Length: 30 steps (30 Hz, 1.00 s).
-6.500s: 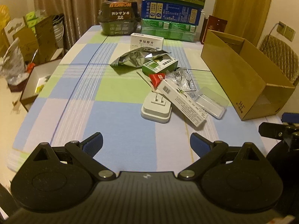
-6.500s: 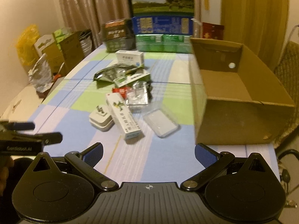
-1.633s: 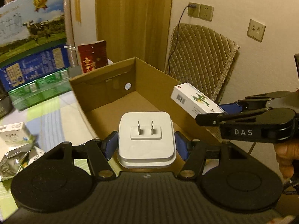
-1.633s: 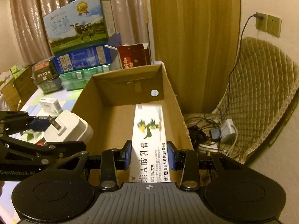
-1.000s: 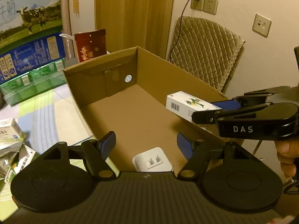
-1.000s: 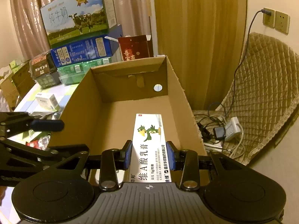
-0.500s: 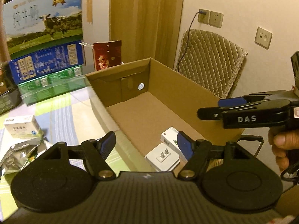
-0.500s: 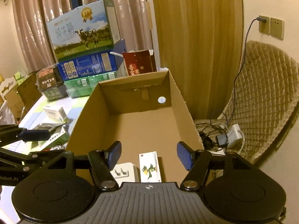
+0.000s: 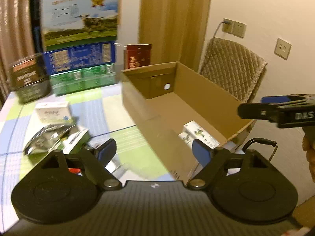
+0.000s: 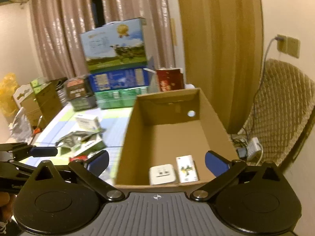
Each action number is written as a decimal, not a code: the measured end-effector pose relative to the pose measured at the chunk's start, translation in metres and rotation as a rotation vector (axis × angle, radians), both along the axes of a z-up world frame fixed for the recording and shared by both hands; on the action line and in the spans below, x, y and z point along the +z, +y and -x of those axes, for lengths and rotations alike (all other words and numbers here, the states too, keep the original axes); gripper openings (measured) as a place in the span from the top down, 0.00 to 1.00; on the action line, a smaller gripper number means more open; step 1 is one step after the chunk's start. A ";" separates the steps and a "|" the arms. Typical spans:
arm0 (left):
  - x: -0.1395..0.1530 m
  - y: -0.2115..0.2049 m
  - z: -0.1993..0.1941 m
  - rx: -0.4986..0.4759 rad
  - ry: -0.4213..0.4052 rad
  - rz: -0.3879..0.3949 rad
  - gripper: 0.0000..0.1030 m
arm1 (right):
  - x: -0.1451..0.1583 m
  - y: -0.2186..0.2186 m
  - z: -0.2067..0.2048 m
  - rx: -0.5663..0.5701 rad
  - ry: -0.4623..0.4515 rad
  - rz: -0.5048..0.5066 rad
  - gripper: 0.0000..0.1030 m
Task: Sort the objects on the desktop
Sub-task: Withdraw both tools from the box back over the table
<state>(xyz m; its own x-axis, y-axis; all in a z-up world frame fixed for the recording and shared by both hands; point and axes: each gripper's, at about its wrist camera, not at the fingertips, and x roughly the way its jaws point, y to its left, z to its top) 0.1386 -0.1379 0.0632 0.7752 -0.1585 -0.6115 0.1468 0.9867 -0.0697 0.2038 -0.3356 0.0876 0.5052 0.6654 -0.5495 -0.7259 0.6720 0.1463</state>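
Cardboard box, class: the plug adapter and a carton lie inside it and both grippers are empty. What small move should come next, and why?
Probably swing the left gripper, jaws opening and empty, toward the foil pouch on the table. The cardboard box already holds the plug adapter and carton; loose items remain outside.

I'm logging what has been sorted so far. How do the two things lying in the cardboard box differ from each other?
The white square plug adapter is squat and blocky, while the white printed carton with a green figure is long and flat. The adapter's top face shows prong slots; the carton's shows print. The adapter lies on the left in the right wrist view, the carton beside it on the right. Both are mostly white and rest on the floor of the brown cardboard box at its near end.
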 end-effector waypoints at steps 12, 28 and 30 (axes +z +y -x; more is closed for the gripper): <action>-0.004 0.053 0.070 0.153 0.005 0.003 0.02 | 0.007 0.025 0.058 0.096 -0.017 0.003 0.02; -0.024 0.115 0.115 0.291 0.035 -0.018 0.01 | -0.042 0.072 0.113 0.278 -0.037 0.105 0.02; -0.027 0.120 0.114 0.296 0.041 -0.019 0.01 | -0.050 0.076 0.116 0.300 -0.053 0.123 0.02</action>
<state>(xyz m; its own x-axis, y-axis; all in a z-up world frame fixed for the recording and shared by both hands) 0.0243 -0.0179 0.0358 0.7606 0.0823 -0.6440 -0.1501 0.9874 -0.0511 0.0877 -0.2594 0.0377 0.3272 0.7191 -0.6131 -0.8986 0.4375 0.0336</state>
